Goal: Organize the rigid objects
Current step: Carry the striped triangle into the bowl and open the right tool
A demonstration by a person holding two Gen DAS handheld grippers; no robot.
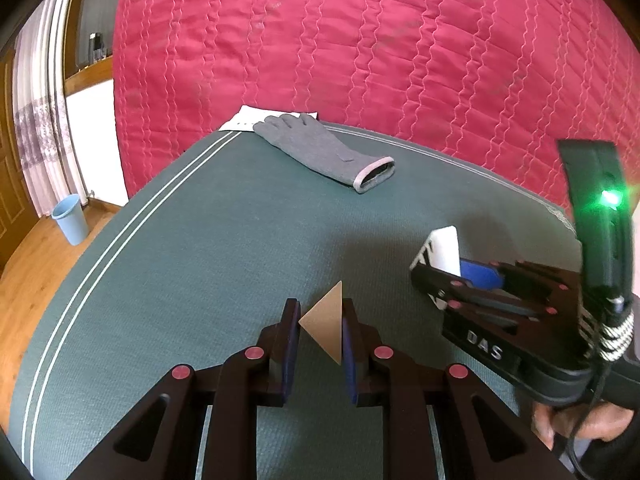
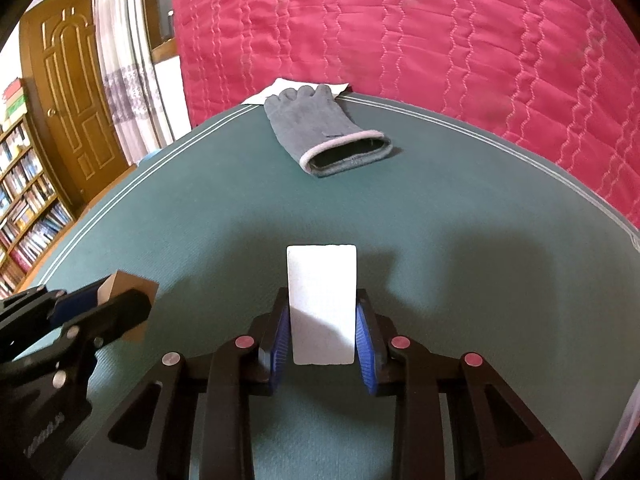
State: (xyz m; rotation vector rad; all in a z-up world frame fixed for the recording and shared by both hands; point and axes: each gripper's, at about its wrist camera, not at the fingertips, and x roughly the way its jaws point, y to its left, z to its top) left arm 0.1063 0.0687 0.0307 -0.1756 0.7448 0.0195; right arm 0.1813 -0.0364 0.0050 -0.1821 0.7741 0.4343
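My left gripper (image 1: 320,322) is shut on a tan wooden triangular block (image 1: 326,322) and holds it above the green mat (image 1: 200,260). The block also shows in the right wrist view (image 2: 128,286), between the left gripper's fingers at the left edge. My right gripper (image 2: 322,320) is shut on a white rectangular block (image 2: 322,304), upright between its blue pads. In the left wrist view the right gripper (image 1: 452,270) sits to the right, with the white block (image 1: 444,248) sticking out of it.
A grey glove (image 1: 320,148) lies at the far side of the mat, on a white paper (image 1: 256,118); the glove also shows in the right wrist view (image 2: 316,124). A red quilt (image 1: 400,40) rises behind. A blue bin (image 1: 70,218) stands on the floor at left. Bookshelves (image 2: 24,200) stand at left.
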